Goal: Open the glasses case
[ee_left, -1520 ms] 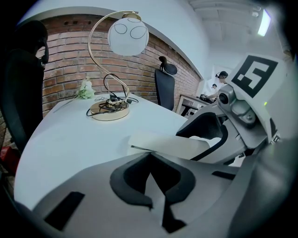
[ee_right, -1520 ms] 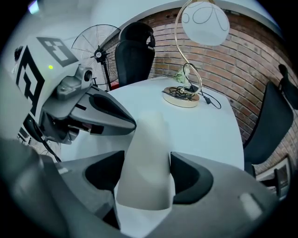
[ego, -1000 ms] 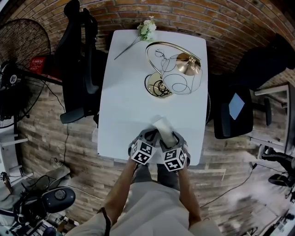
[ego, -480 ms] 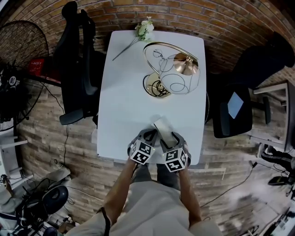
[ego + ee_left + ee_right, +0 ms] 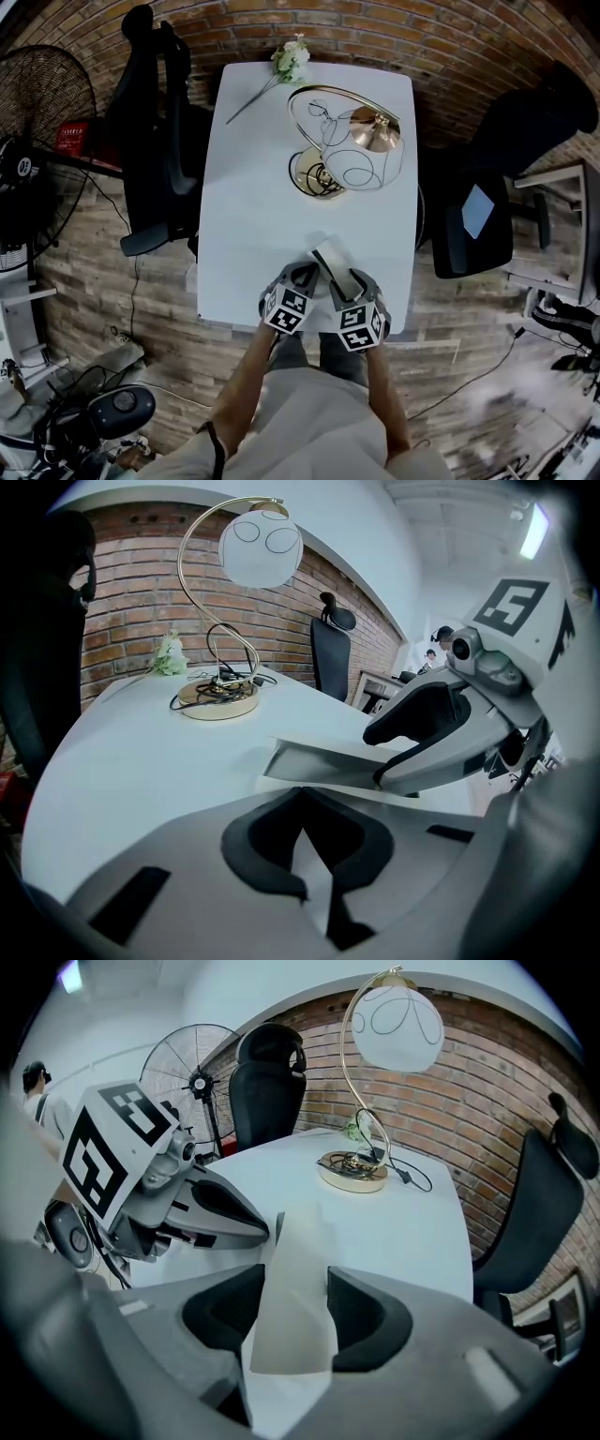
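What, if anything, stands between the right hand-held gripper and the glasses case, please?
Nothing visible does. A flap of the glasses case already stands between the closing jaws of the right hand-held gripper. The left hand-held gripper grips the case alongside, and the lamp stands far up the table.

Person is wearing a light beige top (image 5: 309, 417), with a dark strap (image 5: 216, 445) crossing the left arm. Left gripper (image 5: 305, 275) and right gripper (image 5: 347, 279) are showing pale grey moulded shells, black jaw pads and cubes with black-and-white square markers. Right jaws are closing with the glasses case (image 5: 330, 255) between them.
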